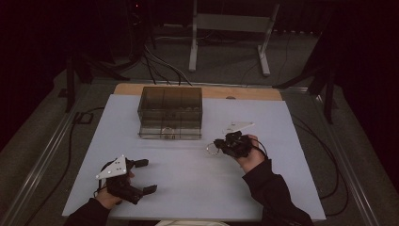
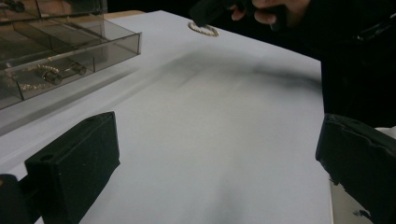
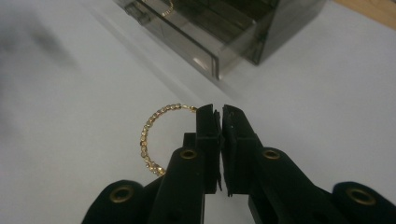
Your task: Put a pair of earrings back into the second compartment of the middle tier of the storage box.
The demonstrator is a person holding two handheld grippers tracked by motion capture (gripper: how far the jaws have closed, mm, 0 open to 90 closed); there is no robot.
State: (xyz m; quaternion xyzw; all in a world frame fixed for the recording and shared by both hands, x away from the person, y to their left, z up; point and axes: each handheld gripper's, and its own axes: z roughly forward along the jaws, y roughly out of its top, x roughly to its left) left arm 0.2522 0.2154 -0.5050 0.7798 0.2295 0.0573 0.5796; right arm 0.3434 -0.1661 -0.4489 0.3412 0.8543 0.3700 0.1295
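Gold bracelet (image 3: 152,135) in rt tool (image 3: 220,112)

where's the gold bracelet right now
High view: the bracelet lies right of centre on the white mat, at the right tongs' tips, in front of the smoked box.

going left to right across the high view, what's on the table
left tongs → smoky clear drawer box → gold beaded bracelet → right tongs, shut on the bracelet

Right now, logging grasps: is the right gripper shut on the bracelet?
Shut on it: the right gripper has its jaws nearly together, pinching the gold beaded bracelet.
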